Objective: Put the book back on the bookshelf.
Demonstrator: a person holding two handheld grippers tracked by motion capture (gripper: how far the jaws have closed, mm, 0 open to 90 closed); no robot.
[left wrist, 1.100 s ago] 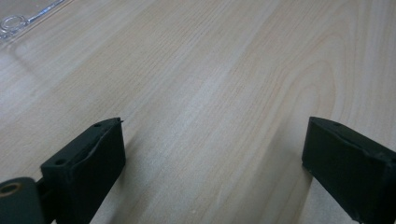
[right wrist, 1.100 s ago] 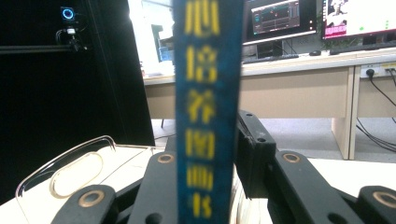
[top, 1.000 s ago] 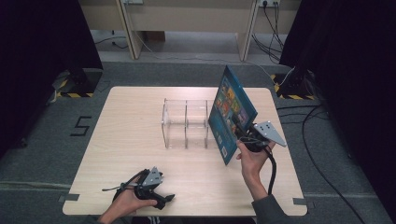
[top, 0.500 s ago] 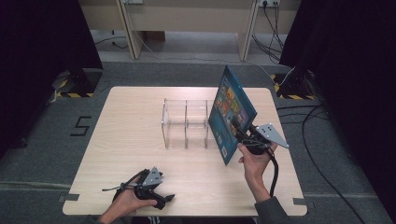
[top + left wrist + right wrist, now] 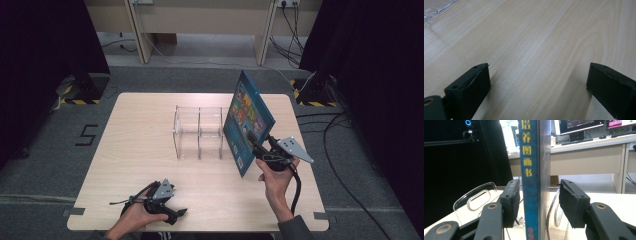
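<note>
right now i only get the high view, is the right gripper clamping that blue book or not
observer: no. In the right gripper view the right gripper has just been opening its jaws. The blue book stands spine-on between them, with a clear gap at one pad.
operator: how does the spine sit
observer: upright, with yellow Chinese characters running down it.
operator: and the left gripper, anything in it
observer: nothing. In the left gripper view the left gripper has its jaws wide apart over the bare wooden table.
</note>
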